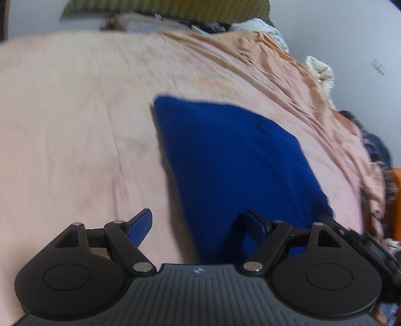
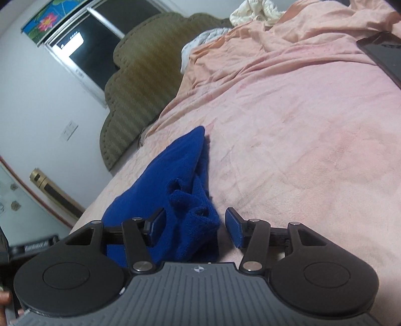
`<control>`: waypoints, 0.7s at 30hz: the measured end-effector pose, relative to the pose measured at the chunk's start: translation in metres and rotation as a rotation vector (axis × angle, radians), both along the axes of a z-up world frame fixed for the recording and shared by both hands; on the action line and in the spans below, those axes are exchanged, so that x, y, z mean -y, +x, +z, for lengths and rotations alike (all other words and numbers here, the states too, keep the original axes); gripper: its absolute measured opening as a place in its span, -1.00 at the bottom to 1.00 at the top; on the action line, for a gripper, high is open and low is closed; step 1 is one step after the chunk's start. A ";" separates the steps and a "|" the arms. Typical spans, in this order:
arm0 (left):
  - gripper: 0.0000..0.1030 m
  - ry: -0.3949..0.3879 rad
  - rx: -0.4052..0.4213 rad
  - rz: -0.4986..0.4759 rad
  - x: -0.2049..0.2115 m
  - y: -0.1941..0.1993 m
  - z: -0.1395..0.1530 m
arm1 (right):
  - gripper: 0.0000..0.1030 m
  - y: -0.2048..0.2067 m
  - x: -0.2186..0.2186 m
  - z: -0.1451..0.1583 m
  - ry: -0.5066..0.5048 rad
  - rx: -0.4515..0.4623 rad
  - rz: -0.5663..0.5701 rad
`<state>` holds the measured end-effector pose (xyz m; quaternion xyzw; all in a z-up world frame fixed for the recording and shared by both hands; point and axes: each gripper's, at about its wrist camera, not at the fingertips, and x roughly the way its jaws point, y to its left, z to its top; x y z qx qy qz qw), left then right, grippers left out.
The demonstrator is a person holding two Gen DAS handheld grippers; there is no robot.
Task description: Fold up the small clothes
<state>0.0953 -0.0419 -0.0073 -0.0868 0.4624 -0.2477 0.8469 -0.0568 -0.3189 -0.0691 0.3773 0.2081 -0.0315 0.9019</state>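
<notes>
A small blue knitted garment [image 1: 230,155] lies flat on the pink bedsheet [image 1: 75,125]. My left gripper [image 1: 200,225] is open, its fingers spread wide at the garment's near edge; the right finger [image 1: 255,223] is over the cloth, the left finger [image 1: 140,225] over bare sheet. In the right wrist view the same garment [image 2: 175,180] is bunched and rumpled near my right gripper [image 2: 195,225], which is open with the crumpled near end of the cloth lying between its fingers. I cannot tell whether either gripper touches the cloth.
An olive striped headboard [image 2: 140,82] stands at the bed's head. White and cream crumpled cloths [image 2: 253,12] lie near it. A dark flat device [image 2: 383,52] lies on the sheet at the far right. A window [image 2: 95,42] is in the wall behind.
</notes>
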 end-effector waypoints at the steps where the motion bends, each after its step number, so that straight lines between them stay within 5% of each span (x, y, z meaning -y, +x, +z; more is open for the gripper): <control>1: 0.56 -0.029 -0.021 -0.012 -0.002 -0.003 -0.005 | 0.12 0.001 0.003 0.001 0.009 -0.008 0.017; 10: 0.54 -0.227 -0.072 -0.101 0.001 -0.005 -0.020 | 0.16 0.007 0.030 0.000 0.153 -0.035 0.203; 21: 0.54 -0.393 -0.173 0.010 0.003 0.077 -0.037 | 0.11 0.068 0.048 0.004 0.197 -0.059 0.324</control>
